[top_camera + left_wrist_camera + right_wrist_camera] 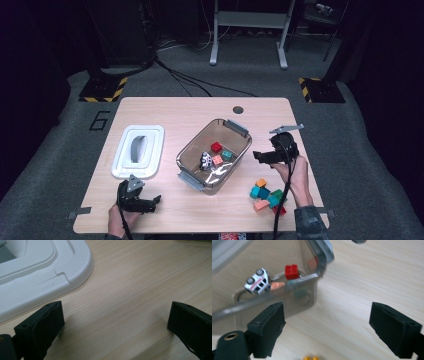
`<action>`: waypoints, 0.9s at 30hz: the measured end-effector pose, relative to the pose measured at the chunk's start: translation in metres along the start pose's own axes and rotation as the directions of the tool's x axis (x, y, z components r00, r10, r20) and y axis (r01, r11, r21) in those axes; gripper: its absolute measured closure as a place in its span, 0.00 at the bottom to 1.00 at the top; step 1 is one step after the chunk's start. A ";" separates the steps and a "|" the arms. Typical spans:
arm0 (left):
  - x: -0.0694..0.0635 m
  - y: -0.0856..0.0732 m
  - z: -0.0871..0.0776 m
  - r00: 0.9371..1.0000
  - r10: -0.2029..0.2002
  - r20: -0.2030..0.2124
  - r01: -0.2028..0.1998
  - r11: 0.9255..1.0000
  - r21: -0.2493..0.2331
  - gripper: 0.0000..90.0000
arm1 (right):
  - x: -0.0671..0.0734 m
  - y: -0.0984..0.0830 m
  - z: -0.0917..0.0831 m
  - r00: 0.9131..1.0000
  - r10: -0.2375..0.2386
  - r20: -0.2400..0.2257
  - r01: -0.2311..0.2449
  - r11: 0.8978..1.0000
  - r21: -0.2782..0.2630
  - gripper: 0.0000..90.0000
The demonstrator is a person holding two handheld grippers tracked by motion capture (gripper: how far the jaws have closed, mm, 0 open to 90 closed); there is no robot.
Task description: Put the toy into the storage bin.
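Clear plastic forms the bin, the landmark near the middle of the wooden table in the high view; its long axis runs diagonally, from the near-left handle to the far-right one. Inside lie a red block, a teal block, an orange block and a white toy car. Right of the bin, the right gripper points at its right wall, jaws spread, nothing between them. A pile of blocks sits near-right of the bin. Left of the bin lies a white lid; the left gripper rests near-left, open and empty.

Left gripper view: wide jaws over bare wood, lid corner beyond.

Right gripper view: jaws parted and empty, the bin's corner just ahead, car and red block inside.
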State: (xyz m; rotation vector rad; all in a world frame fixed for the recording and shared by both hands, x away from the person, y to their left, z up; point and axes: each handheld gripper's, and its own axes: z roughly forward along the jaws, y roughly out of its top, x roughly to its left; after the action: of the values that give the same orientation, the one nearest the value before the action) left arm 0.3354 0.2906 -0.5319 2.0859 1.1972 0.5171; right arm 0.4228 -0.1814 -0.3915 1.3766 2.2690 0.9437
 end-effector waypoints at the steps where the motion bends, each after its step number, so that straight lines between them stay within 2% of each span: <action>1: 0.000 0.000 0.000 1.000 0.000 0.000 0.000 1.000 0.000 0.01 | -0.002 -0.005 0.000 1.000 0.004 0.000 -0.004 1.000 0.007 0.09; 9: 0.000 0.000 0.000 1.000 -0.002 0.002 0.002 1.000 0.001 0.01 | -0.016 -0.049 -0.003 0.999 0.048 0.018 -0.049 0.997 0.059 0.00; 17: 0.000 0.000 0.000 1.000 -0.004 -0.002 0.004 1.000 -0.001 0.01 | -0.028 -0.090 -0.002 0.994 0.106 0.024 -0.107 0.992 0.069 0.00; 20: 0.000 0.000 0.000 1.000 -0.004 -0.001 0.004 1.000 -0.001 0.01 | -0.028 -0.107 0.000 0.992 0.120 0.034 -0.123 0.989 0.088 0.05; 24: 0.000 0.000 0.000 1.000 -0.004 -0.002 0.004 1.000 -0.001 0.01 | -0.027 -0.116 0.002 0.992 0.114 0.049 -0.119 0.988 0.098 0.12; 27: 0.000 0.000 0.000 1.000 -0.004 -0.002 0.004 1.000 -0.001 0.01 | -0.027 -0.124 0.003 0.989 0.143 0.032 -0.145 0.984 0.103 0.19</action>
State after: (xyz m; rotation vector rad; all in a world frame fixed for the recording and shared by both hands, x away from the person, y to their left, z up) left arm 0.3355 0.2908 -0.5319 2.0821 1.2015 0.5183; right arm 0.3557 -0.2431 -0.4796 1.6066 2.2542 0.8564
